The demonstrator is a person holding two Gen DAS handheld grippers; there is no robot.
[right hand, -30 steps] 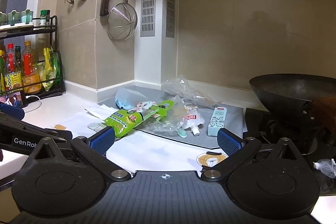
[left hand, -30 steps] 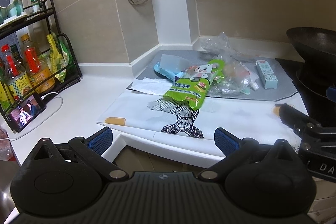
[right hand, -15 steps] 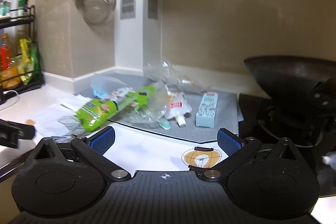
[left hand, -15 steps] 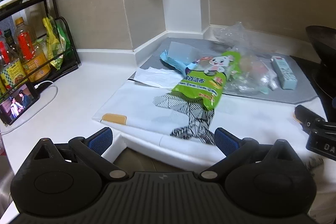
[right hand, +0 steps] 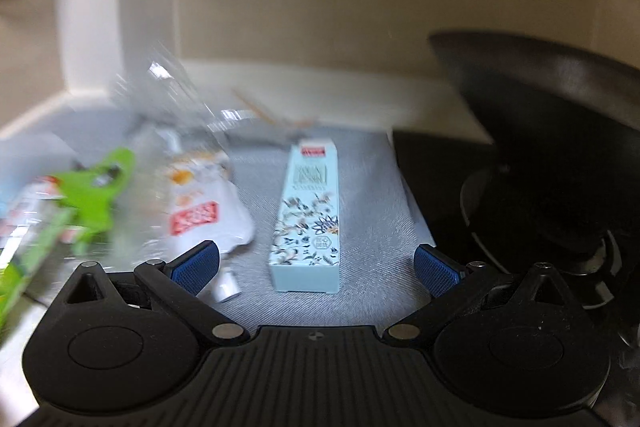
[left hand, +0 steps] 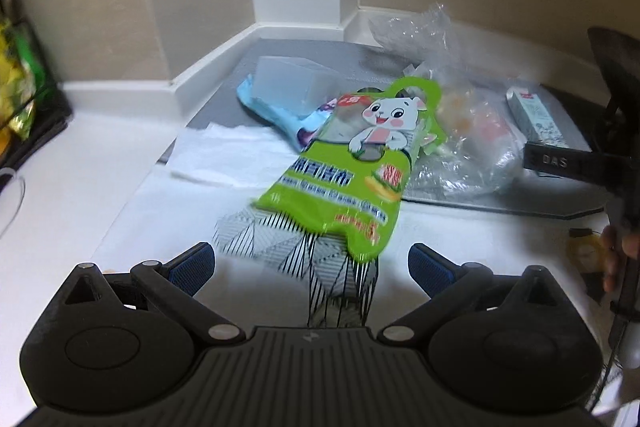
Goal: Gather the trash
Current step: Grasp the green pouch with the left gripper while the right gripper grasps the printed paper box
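Fingers point(left hand: 192, 267) of the left gripper point(left hand: 312, 265) stood wide apart and empty above the white table point(left hand: 80, 163), just short of the green pouch point(left hand: 344, 183). That pouch lay half on the grey mat point(left hand: 460, 203), with a blue packet point(left hand: 272, 107) and clear plastic bags point(left hand: 460, 147) touching it. Fingers point(right hand: 436, 269) of the right gripper point(right hand: 316, 267) also stood wide and empty, with the pale blue box point(right hand: 310, 215) on the mat between them; beside the box lay a white pouch point(right hand: 204, 211).

Glossy green plastic pouch point(left hand: 340, 183), crinkled clear plastic bag point(left hand: 460, 155), matt grey woven mat point(right hand: 372, 235).
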